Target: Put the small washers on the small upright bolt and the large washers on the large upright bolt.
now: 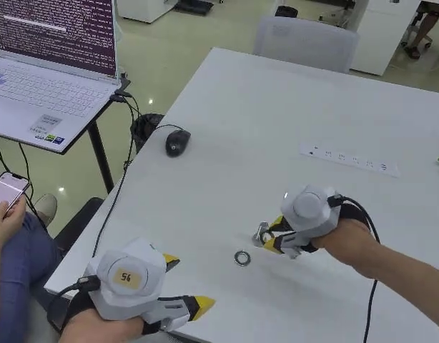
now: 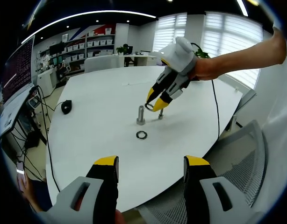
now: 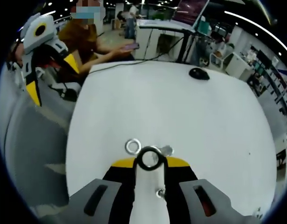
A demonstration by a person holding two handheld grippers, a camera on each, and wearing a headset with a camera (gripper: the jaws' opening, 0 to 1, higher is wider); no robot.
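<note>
- Head view: we have the right tongs [image 1: 274, 234] down low over the surface [image 1: 277, 128], right beside the large upright bolt [image 1: 261, 233].
- In the right gripper view the jaws are clamped on the held washer [image 3: 138, 158]. It stands on edge between the yellow tips, hole facing us.
- The left gripper view gives us the side-on look: the ring hangs just above and beside the top of the large bolt, with the small upright bolt [image 2: 161, 113] close by under the tips. It is on neither bolt yet.
- One loose washer [image 1: 242, 258] lies flat on the surface, near the bolts on our side.
- The left tongs [image 2: 151, 162] are spread wide and carry nothing; they hover near the surface's edge, well apart from the bolts.
- We judge the step in hand to be seating the held washer on its bolt.
- Its size looks close to the loose one's, but we cannot tell for certain whether it is a large or a small one.
- The next move calls for tipping the ring flat, centring its hole over the right bolt's top, lowering it and only then letting go.
- After that, the loose washer waits for a pick.
</note>
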